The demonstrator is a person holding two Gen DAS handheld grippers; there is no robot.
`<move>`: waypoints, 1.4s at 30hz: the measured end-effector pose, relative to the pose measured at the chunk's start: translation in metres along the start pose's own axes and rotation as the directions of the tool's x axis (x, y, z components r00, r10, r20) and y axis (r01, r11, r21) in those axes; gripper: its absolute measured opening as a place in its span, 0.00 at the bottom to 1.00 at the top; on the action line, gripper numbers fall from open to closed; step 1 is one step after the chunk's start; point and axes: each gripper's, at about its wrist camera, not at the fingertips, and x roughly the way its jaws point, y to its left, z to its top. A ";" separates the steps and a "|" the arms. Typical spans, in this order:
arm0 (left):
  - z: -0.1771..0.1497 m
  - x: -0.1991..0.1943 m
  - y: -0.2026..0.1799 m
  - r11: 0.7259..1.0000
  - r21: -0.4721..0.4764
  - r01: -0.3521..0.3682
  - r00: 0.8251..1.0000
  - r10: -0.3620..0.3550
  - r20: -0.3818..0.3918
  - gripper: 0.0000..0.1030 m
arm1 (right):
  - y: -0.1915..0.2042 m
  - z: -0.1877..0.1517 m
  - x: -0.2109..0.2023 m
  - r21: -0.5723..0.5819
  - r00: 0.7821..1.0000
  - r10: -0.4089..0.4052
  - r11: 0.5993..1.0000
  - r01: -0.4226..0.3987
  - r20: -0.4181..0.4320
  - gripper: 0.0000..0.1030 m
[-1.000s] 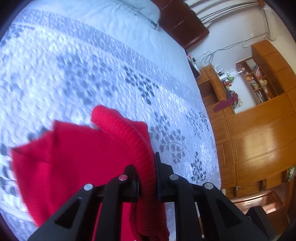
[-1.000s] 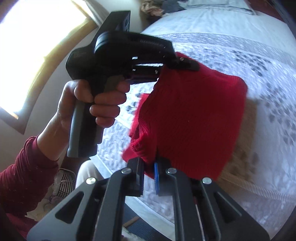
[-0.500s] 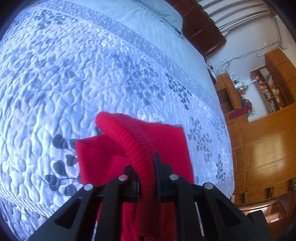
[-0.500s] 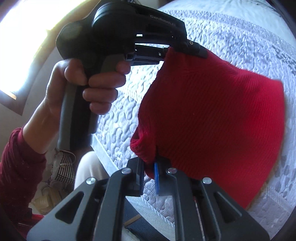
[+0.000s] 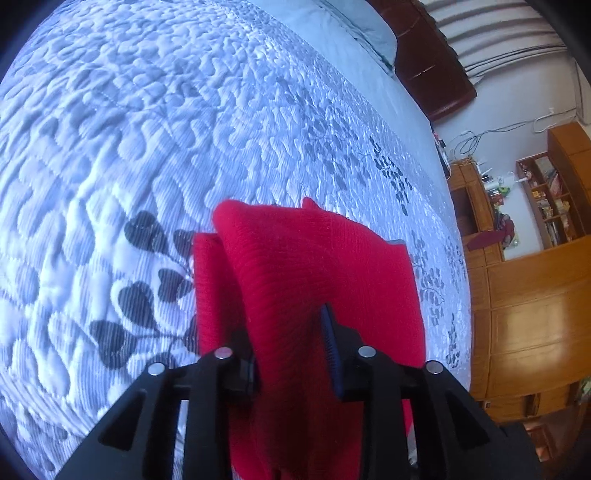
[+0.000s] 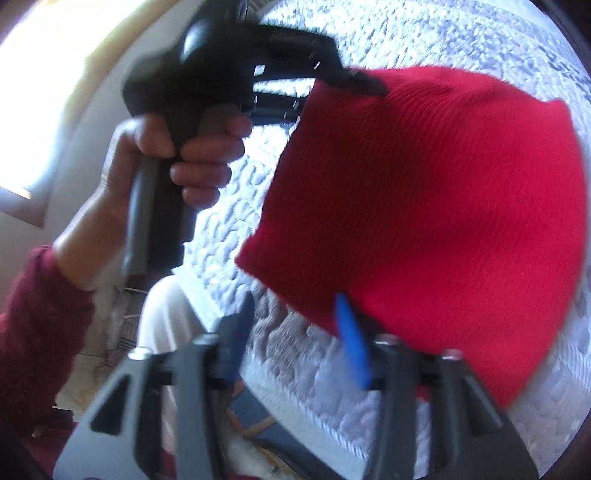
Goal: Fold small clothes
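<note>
A red knit garment (image 5: 314, 266) lies folded on the white quilted bed (image 5: 184, 129). One thick fold of it rises between the fingers of my left gripper (image 5: 284, 328), whose jaws are opening; the fold sits loosely in the gap. In the right wrist view the same garment (image 6: 443, 192) spreads over the quilt. My left gripper (image 6: 325, 96), held by a hand (image 6: 192, 155), is at its far corner. My right gripper (image 6: 295, 306) is at the near corner with its jaws opening. The cloth's edge only brushes its blue right pad (image 6: 351, 339), and quilt shows through the gap.
The bed's near edge (image 6: 314, 424) runs just below my right gripper, with the person's light trousers (image 6: 166, 321) beside it. A pillow (image 5: 362, 26) and a dark headboard (image 5: 432, 66) are at the far end. Wooden cabinets (image 5: 524, 295) stand past the bed's right side.
Both grippers came down toward the quilt with the red garment, laying its upper layer over the lower. Both pairs of jaws, shut on the cloth before, have now parted.
</note>
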 end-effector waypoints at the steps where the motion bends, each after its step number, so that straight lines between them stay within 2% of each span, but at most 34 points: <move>1: -0.004 -0.003 -0.002 1.000 0.001 0.004 1.000 -0.004 -0.003 0.38 | -0.004 -0.005 -0.012 0.003 1.000 -0.021 1.000 0.021 0.019 0.51; 3: -0.016 -0.011 -0.007 1.000 0.010 0.008 1.000 -0.008 -0.016 0.47 | -0.016 -0.011 -0.028 0.043 0.998 -0.057 0.998 0.056 0.040 0.51; 8: -0.060 -0.026 -0.015 0.998 0.056 -0.031 0.998 0.034 -0.053 0.51 | -0.070 -0.044 -0.063 0.238 0.987 -0.141 0.964 0.118 0.080 0.53; 13: -0.097 -0.036 -0.019 0.997 0.067 -0.043 0.997 0.047 -0.056 0.51 | -0.097 -0.072 -0.068 0.357 0.991 -0.106 0.932 0.070 0.083 0.53; 19: -0.118 -0.033 -0.036 0.989 0.119 -0.091 0.993 0.099 -0.057 0.50 | -0.079 -0.069 -0.062 0.326 0.989 -0.129 0.940 0.099 0.072 0.53; 21: -0.123 -0.030 -0.040 0.989 0.119 -0.090 0.993 0.098 -0.065 0.49 | -0.067 -0.060 -0.053 0.305 0.984 -0.166 0.942 0.139 0.063 0.53; 26: -0.126 -0.025 -0.046 0.989 0.124 -0.080 0.993 0.090 -0.071 0.45 | -0.068 -0.049 -0.029 0.302 0.978 -0.208 0.933 0.195 0.013 0.52; 28: -0.126 -0.023 -0.048 0.989 0.125 -0.074 0.994 0.083 -0.075 0.45 | -0.070 -0.043 -0.017 0.303 0.974 -0.227 0.927 0.220 -0.011 0.42; 30: -0.126 -0.020 -0.048 0.989 0.131 -0.072 0.994 0.082 -0.078 0.45 | -0.074 -0.044 -0.011 0.301 0.974 -0.227 0.928 0.222 -0.019 0.20; 31: -0.125 -0.020 -0.048 0.989 0.128 -0.070 0.993 0.081 -0.080 0.45 | -0.075 -0.044 -0.014 0.303 0.979 -0.204 0.932 0.197 -0.009 0.17; 33: -0.125 -0.021 -0.048 0.990 0.125 -0.060 0.994 0.070 -0.080 0.44 | -0.079 -0.045 -0.023 0.317 0.988 -0.152 0.938 0.138 0.019 0.15; 34: -0.124 -0.022 -0.048 0.990 0.127 -0.055 0.995 0.065 -0.078 0.44 | -0.082 -0.047 -0.032 0.332 0.993 -0.103 0.940 0.081 0.049 0.15; 36: -0.125 -0.022 -0.049 0.989 0.139 -0.059 0.995 0.070 -0.075 0.44 | -0.089 -0.055 -0.046 0.354 0.994 -0.052 0.935 0.016 0.092 0.14; 38: -0.127 -0.019 -0.046 0.984 0.159 -0.080 0.992 0.094 -0.080 0.43 | -0.100 -0.062 -0.051 0.373 0.995 -0.051 0.928 0.013 0.091 0.13; 40: -0.133 -0.011 -0.041 0.983 0.160 -0.094 0.989 0.110 -0.098 0.41 | -0.108 -0.067 -0.041 0.388 0.997 -0.056 0.921 0.028 0.059 0.12; 42: -0.138 -0.009 -0.041 0.978 0.178 -0.104 0.989 0.120 -0.085 0.41 | -0.112 -0.069 -0.029 0.388 0.998 -0.061 0.921 0.043 0.034 0.12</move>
